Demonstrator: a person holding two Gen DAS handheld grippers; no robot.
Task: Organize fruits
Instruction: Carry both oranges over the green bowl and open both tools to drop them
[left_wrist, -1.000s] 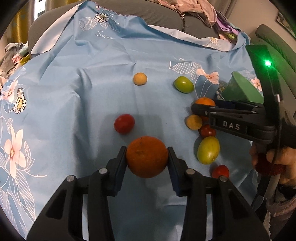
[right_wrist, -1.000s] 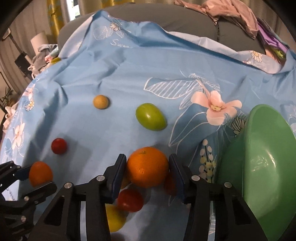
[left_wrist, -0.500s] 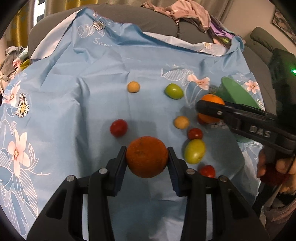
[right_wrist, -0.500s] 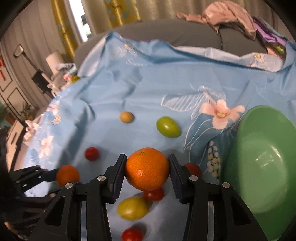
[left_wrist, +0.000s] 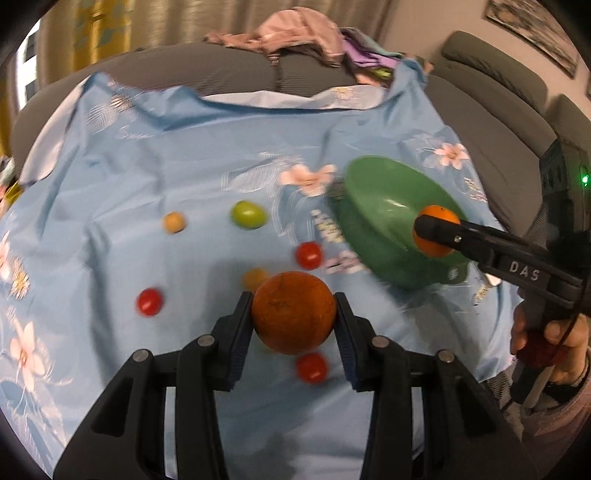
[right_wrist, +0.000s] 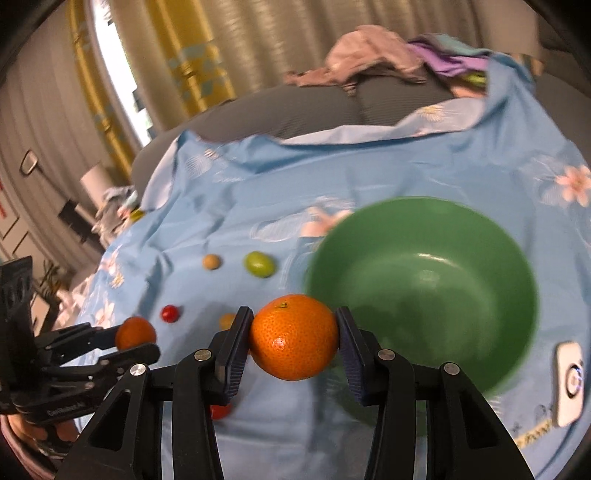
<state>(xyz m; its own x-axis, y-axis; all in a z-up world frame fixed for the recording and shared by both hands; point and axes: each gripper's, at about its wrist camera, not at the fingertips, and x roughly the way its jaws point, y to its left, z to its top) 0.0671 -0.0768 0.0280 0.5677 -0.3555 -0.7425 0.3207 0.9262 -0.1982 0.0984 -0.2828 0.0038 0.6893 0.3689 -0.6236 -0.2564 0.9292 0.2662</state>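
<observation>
My left gripper (left_wrist: 293, 314) is shut on a dark orange (left_wrist: 291, 295), held above the blue flowered cloth (left_wrist: 207, 155). My right gripper (right_wrist: 294, 336) is shut on a brighter orange (right_wrist: 294, 325); seen from the left wrist, this orange (left_wrist: 437, 212) hangs over the near side of the green bowl (left_wrist: 369, 206). The bowl (right_wrist: 480, 258) holds nothing. A green fruit (left_wrist: 248, 215), a tan ball (left_wrist: 174, 222) and several red tomatoes, one of them (left_wrist: 308, 254) near the bowl, lie loose on the cloth.
The cloth covers a grey sofa (left_wrist: 229, 77) with a pile of clothes (left_wrist: 299, 35) on its back. A small white device (right_wrist: 569, 382) lies right of the bowl. A person's hand (left_wrist: 550, 350) holds the right gripper's handle. Curtains (right_wrist: 207, 59) hang behind.
Both grippers have risen and moved right with their oranges. The right one has left the fruit cluster and come over the green bowl. The loose fruits lie where they were.
</observation>
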